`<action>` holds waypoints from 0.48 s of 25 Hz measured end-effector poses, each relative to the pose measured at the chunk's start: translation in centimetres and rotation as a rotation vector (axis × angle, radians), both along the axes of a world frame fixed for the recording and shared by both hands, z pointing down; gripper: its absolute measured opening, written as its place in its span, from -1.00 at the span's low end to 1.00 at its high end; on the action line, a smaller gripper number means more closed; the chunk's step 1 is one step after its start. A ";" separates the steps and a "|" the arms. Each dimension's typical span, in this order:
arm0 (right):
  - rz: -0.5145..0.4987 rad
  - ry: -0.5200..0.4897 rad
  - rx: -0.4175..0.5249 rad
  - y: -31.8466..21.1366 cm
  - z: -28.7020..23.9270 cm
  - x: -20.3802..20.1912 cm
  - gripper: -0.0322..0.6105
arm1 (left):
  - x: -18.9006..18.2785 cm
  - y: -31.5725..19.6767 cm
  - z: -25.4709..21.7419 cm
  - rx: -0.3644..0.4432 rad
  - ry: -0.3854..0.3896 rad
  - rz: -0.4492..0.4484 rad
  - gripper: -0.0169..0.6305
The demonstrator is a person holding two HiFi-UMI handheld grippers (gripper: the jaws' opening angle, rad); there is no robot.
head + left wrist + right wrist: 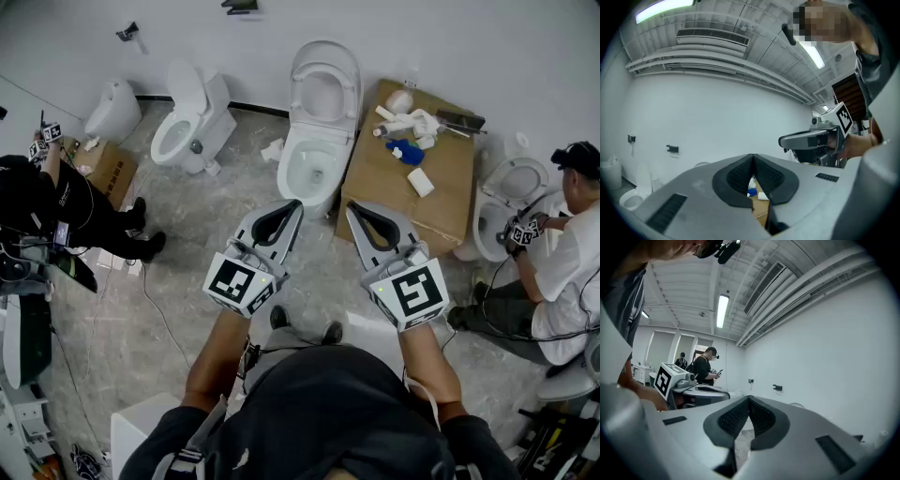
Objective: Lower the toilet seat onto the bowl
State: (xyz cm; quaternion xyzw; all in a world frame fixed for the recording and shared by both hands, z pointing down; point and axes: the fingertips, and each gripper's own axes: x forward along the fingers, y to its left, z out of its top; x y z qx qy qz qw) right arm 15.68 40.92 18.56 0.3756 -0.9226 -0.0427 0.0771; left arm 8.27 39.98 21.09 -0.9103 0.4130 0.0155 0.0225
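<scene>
Around: the brown cardboard box [448, 192] sat right of centre in the head view, just beside the middle toilet, with white bottles and a blue container [406, 151] on top.
Upper left: a second white toilet [192, 122] stood against the wall, and a crumpled white tissue [273, 150] lay on the floor between the two toilets.
Edges: a person in black clothes [56, 202] crouched at the left edge, and a person in a white shirt [572, 267] sat at the right edge beside a third toilet [506, 202].
In the way: a strip of grey marbled floor [187, 272] separated the grippers from the bowl, with a thin cable [155, 309] trailing at lower left.
Toilet seat: the white oval toilet seat [325, 89] stood upright against the wall at upper centre, above the white ceramic bowl [314, 169].
Seat and fingers: it was above and between both tips, well apart from them.
Left gripper [294, 206]: it was at centre, aimed at the bowl, jaws pressed together and empty.
Right gripper [352, 208]: it was just right of it, jaws also closed tip to tip, gripping nothing.
</scene>
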 end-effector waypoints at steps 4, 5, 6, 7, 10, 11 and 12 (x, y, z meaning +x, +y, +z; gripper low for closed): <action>-0.003 -0.003 0.004 -0.2 0.2 -0.1 -0.88 | -0.1 -0.1 0.3 -0.006 0.004 -0.002 -0.93; -0.004 -0.004 0.004 -0.2 0.2 -0.1 -0.88 | -0.1 -0.1 0.3 -0.006 0.006 -0.003 -0.93; -0.006 -0.008 0.010 -0.2 0.1 -0.1 -0.88 | -0.1 -0.1 0.4 -0.007 0.006 -0.003 -0.93; -0.010 -0.011 0.017 -0.2 0.1 -0.1 -0.88 | -0.1 -0.1 0.4 -0.007 0.004 -0.001 -0.93; -0.013 -0.012 0.016 -0.2 0.4 -0.1 -0.88 | 0.0 -0.1 0.6 -0.008 0.004 -0.002 -0.93; -0.011 -0.010 0.010 -0.2 0.5 0.0 -0.88 | 0.0 -0.2 0.6 -0.009 0.003 -0.001 -0.93; -0.010 -0.009 0.006 -0.2 0.6 0.0 -0.88 | 0.1 -0.2 0.7 -0.009 0.000 -0.001 -0.93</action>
